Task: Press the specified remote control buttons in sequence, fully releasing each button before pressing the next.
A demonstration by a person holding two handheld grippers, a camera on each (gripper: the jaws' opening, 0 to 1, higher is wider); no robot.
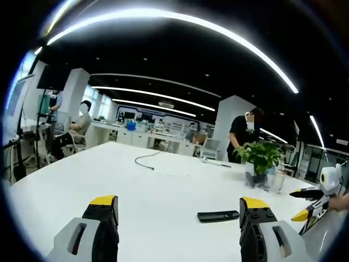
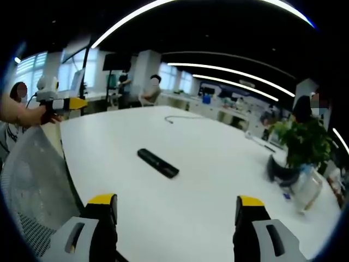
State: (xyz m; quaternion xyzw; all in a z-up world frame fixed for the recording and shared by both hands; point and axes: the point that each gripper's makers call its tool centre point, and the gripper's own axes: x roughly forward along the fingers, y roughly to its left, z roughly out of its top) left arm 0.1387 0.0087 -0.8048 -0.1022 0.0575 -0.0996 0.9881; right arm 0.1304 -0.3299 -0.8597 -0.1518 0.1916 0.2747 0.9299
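A black remote control point(image 1: 218, 216) lies flat on the white table point(image 1: 142, 185). In the left gripper view it sits just left of my right jaw, ahead of the left gripper point(image 1: 179, 210), whose jaws stand wide apart and hold nothing. The right gripper point(image 1: 303, 204) comes in from the right edge, past the remote. In the right gripper view the remote point(image 2: 157, 162) lies ahead on the table point(image 2: 218, 180), a little left of centre. The right gripper point(image 2: 175, 210) is open and empty, well short of it. A hand holds the left gripper point(image 2: 64, 103) at the far left.
A potted plant point(image 1: 262, 155) and a clear cup point(image 1: 277, 180) stand near the table's right side; the same plant point(image 2: 301, 143) shows at the right. A dark cable point(image 1: 147, 160) lies farther back. A mesh chair back point(image 2: 32, 185) is at the table's near left edge. People work at desks behind.
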